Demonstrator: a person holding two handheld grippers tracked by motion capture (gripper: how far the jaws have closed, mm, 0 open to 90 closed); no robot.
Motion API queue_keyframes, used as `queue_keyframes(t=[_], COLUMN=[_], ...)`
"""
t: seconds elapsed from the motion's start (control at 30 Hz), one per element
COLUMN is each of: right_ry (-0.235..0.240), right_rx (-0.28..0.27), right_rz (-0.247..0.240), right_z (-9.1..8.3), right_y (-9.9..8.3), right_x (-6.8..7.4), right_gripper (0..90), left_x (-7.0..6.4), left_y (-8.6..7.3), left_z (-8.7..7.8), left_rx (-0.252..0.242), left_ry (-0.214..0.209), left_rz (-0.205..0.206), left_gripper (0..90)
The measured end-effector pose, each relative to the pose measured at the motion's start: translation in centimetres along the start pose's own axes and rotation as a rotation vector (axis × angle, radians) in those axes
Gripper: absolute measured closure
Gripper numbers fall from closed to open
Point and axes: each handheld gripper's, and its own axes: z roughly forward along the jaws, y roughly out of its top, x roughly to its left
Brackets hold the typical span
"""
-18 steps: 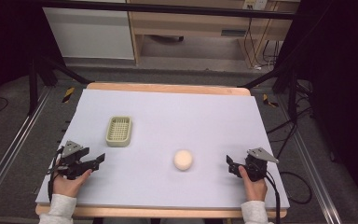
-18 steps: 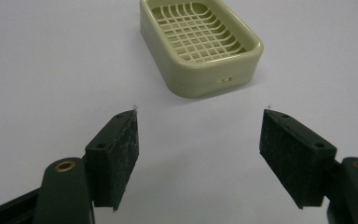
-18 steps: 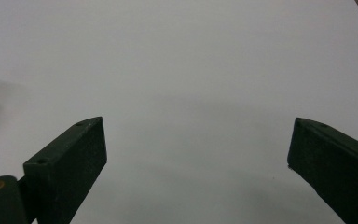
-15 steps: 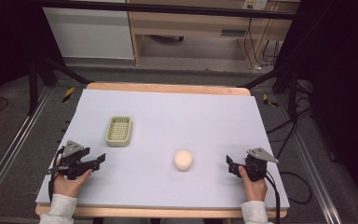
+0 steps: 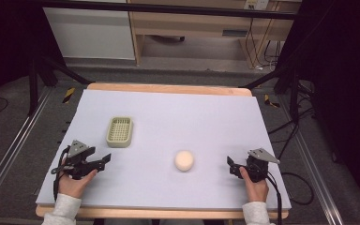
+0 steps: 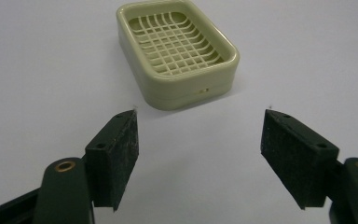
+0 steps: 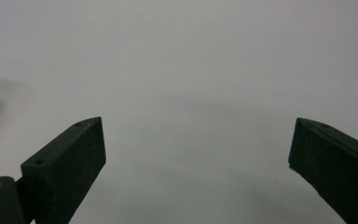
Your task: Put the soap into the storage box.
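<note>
Soap (image 5: pixel 184 161) sits mid-table, well apart from basket (image 5: pixel 120 131).

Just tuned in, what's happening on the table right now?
A person holds a hand-held gripper in each hand at the near edge of the table. Both are open and hold nothing. The left hand-held gripper points at the empty green soap dish, a little short of it. The right hand-held gripper sits beside the round cream soap, not touching it. Nothing has been picked up yet.

No readable text, label, brand or number — soap dish (image 6: pixel 177 51) unmarked.
</note>
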Motion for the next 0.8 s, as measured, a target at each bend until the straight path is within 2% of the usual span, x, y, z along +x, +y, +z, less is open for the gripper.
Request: queue_keyframes(t=[0.3, 0.7, 0.8], right_ry=[0.008, -0.012, -0.003], right_rx=[0.005, 0.017, 0.025], right_rz=[0.004, -0.025, -0.012], right_z=[0.0, 0.2, 0.2], right_y=[0.0, 0.0, 0.1], right_x=[0.0, 0.2, 0.2], right_gripper=[4.2, 4.3, 4.3], left_x=[-0.6, -2.0, -2.3], left_y=[0.6, 1.2, 1.3], left_z=[-0.1, -0.2, -0.4], left_rx=[-0.019, -0.031, -0.034], left_ry=[-0.01, -0.047, -0.057], left_rz=[0.003, 0.039, 0.044], left_gripper=[26.0, 24.7, 24.4])
